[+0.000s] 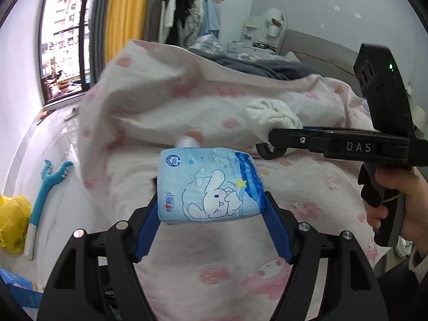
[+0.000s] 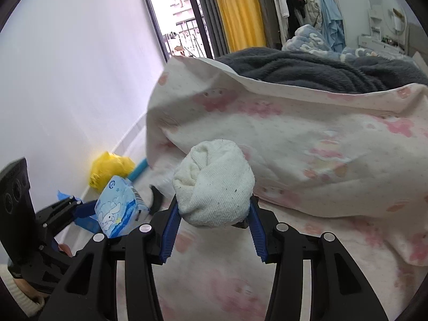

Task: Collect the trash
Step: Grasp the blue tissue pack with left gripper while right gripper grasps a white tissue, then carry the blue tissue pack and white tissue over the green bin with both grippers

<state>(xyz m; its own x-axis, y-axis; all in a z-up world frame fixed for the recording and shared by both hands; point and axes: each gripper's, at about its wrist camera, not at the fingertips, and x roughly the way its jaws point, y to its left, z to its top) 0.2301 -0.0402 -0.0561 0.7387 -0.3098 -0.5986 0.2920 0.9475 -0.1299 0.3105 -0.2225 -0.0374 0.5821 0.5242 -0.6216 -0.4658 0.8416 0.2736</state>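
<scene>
My left gripper (image 1: pixel 210 190) is shut on a blue tissue pack (image 1: pixel 210 184) printed with a white cartoon dog, held above the pink-patterned bed sheet (image 1: pixel 214 267). The pack also shows in the right wrist view (image 2: pixel 117 208), at the lower left. My right gripper (image 2: pixel 214 203) is shut on a balled white sock (image 2: pixel 214 182) over the bed. In the left wrist view the right gripper (image 1: pixel 270 147) reaches in from the right with the sock (image 1: pixel 270 117) at its tips.
A rumpled pink-and-white quilt (image 2: pixel 294 139) lies behind both grippers, with a dark grey blanket (image 2: pixel 307 72) beyond it. On the floor to the left are a yellow plastic bag (image 1: pixel 12 219) and a blue back-scratcher (image 1: pixel 45 187). A wall, window and yellow curtain (image 2: pixel 238 10) stand behind.
</scene>
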